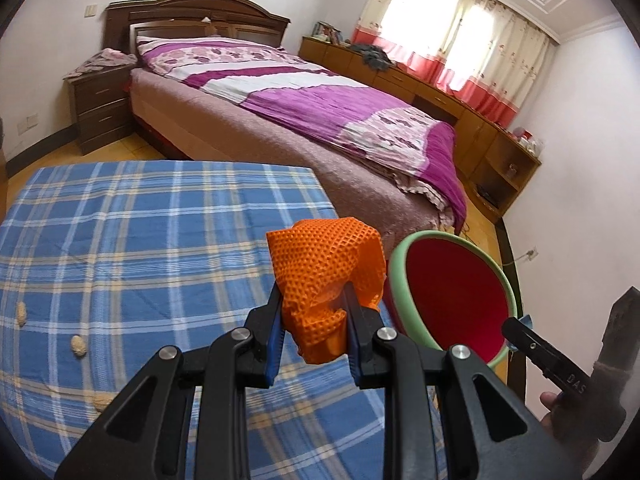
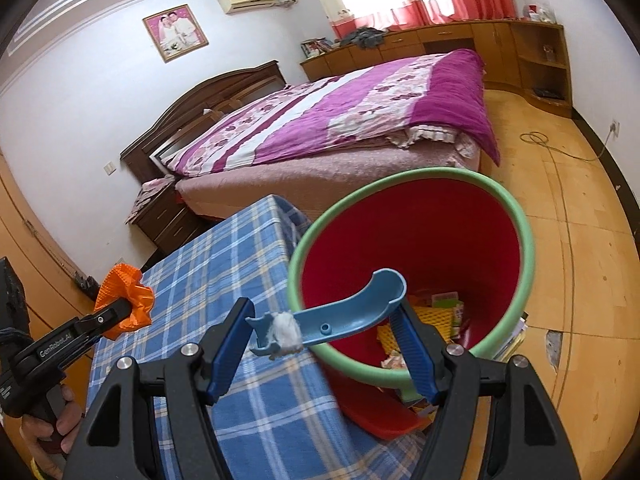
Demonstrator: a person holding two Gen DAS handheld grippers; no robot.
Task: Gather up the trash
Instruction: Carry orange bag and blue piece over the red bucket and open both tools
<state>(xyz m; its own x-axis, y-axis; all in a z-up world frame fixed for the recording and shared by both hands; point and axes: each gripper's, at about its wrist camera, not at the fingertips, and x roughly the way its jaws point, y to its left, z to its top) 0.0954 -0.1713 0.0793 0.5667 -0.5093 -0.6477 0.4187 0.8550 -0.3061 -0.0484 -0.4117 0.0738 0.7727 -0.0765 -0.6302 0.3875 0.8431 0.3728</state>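
Left gripper point(image 1: 314, 316) clamped on orange mesh point(image 1: 326, 276), right gripper point(image 2: 320, 326) spread — blue plastic piece point(image 2: 352, 312) over red bin point(image 2: 420, 256).

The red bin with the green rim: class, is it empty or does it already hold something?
Not empty. The right wrist view looks down into the red bin with the green rim, where yellow mesh and paper scraps lie at the bottom.

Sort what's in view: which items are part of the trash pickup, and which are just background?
Job:
orange mesh, clamped in left gripper
blue plastic piece, between the open fingers of right gripper
red bin, trash already inside
peanuts on the checked cloth

Background:
bed
nightstand
cabinets
curtains
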